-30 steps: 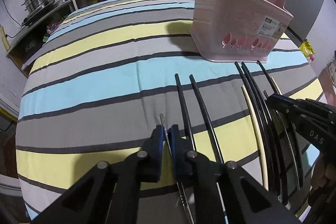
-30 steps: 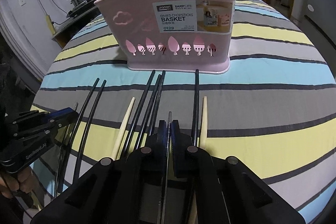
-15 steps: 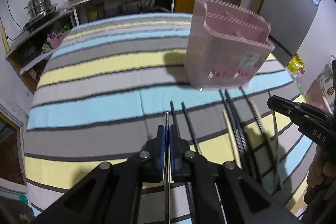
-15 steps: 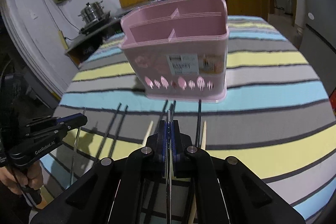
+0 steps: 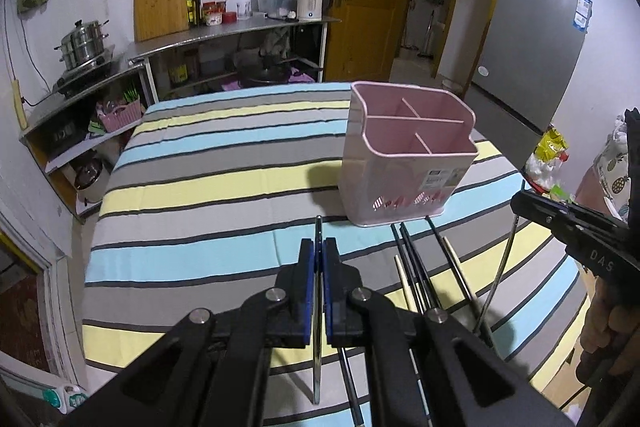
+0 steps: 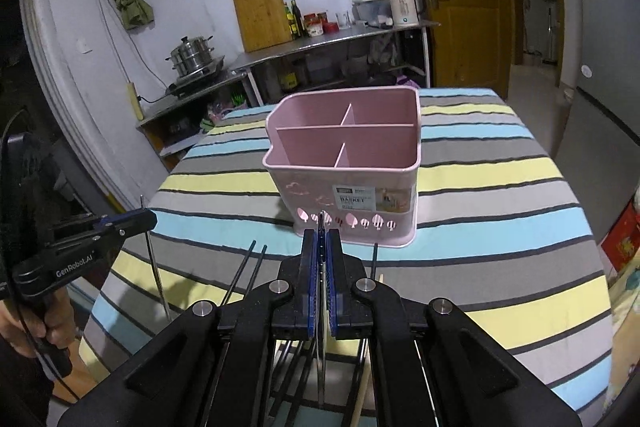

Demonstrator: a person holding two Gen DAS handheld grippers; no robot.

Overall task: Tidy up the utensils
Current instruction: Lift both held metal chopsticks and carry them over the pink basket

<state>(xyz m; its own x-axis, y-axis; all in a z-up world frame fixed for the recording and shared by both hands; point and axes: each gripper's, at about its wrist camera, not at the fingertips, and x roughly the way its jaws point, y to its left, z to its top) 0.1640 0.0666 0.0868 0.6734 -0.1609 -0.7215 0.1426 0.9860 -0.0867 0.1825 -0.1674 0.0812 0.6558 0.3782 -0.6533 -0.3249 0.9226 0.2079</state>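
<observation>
- Your left gripper (image 5: 319, 247) is clamped on a metal chopstick (image 5: 317, 327).
- Your right gripper (image 6: 321, 241) pinches another metal chopstick (image 6: 320, 347).
- The pink basket (image 6: 344, 187), labelled "BASKET", stands upright on the striped cloth (image 6: 500, 195), just beyond the loose chopsticks (image 5: 416, 267).
- "GenRoboAI" reads on the left tool, "DAS" on the right.

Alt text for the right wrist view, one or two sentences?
The right gripper is shut on a metal chopstick, raised before an empty pink basket on a striped cloth. The left gripper holds another; black chopsticks lie below.
</observation>
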